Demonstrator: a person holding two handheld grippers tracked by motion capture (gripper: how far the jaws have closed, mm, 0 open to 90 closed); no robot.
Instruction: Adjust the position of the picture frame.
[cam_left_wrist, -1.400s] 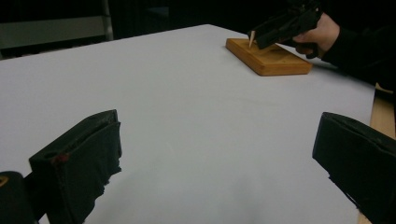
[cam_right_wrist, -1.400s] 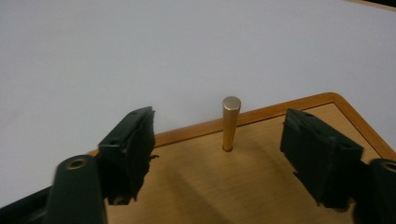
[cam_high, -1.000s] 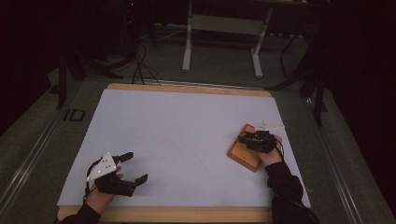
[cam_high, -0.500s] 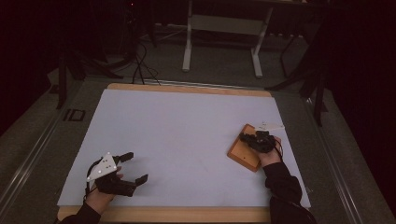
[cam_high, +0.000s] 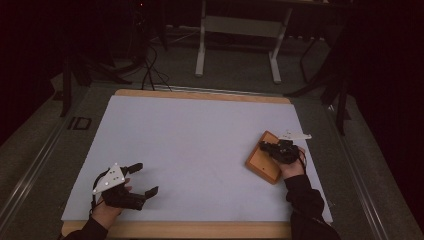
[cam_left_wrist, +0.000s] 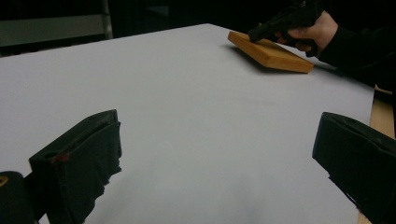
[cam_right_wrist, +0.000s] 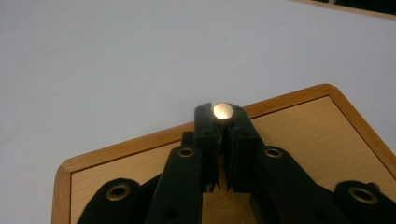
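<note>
We have the right hand-held gripper (cam_right_wrist: 223, 122), jaws just closed, pinching a small shiny disc (cam_right_wrist: 223, 111) over the board (cam_right_wrist: 299, 140) at lower right, placing still ahead, while our left hand-held gripper (cam_high: 141, 179) waits spread.

Dim lab, white-topped table (cam_high: 200, 140), floor cables (cam_high: 150, 75), metal stand legs (cam_high: 237, 45)

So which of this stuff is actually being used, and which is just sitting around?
In use:
- right tongs, closed on small round shiny metal piece
- flat rectangular wooden board

Lying about:
- left tongs, open, idle
- white table cover
- grey metal stand behind
</note>
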